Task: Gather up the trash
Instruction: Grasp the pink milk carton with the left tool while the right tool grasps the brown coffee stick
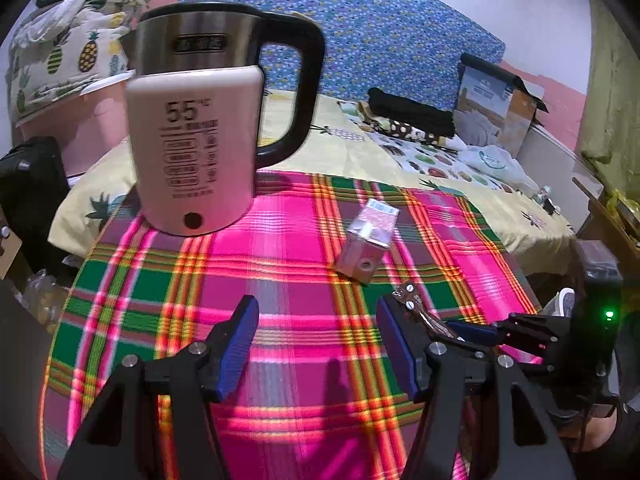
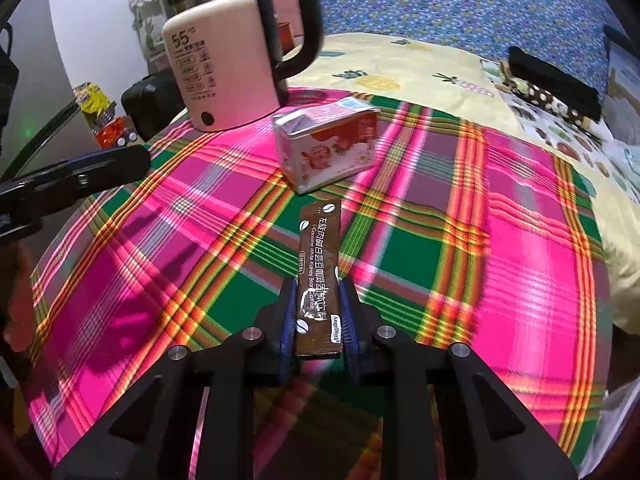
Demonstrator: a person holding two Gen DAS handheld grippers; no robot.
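A brown coffee sachet [image 2: 320, 240] lies lengthwise on the plaid cloth [image 2: 520, 260]. Its near end sits between the blue pads of my right gripper [image 2: 319, 288], which is shut on it. In the left wrist view the same sachet [image 1: 416, 308] sticks out of the right gripper [image 1: 460, 326] at the right. Beyond the sachet a small strawberry milk carton [image 2: 328, 140] lies on its side, also seen in the left wrist view [image 1: 368, 240]. My left gripper [image 1: 318, 304] hovers open over the cloth with nothing between its fingers.
A pink and steel electric kettle [image 1: 196, 140] stands at the cloth's far left edge. Behind it is a bed with a yellow pineapple sheet [image 1: 340, 144], dark clothes [image 1: 412, 112], a cardboard box [image 1: 496, 104] and a plastic bag [image 1: 492, 160]. A black case [image 2: 156, 100] sits beside the kettle.
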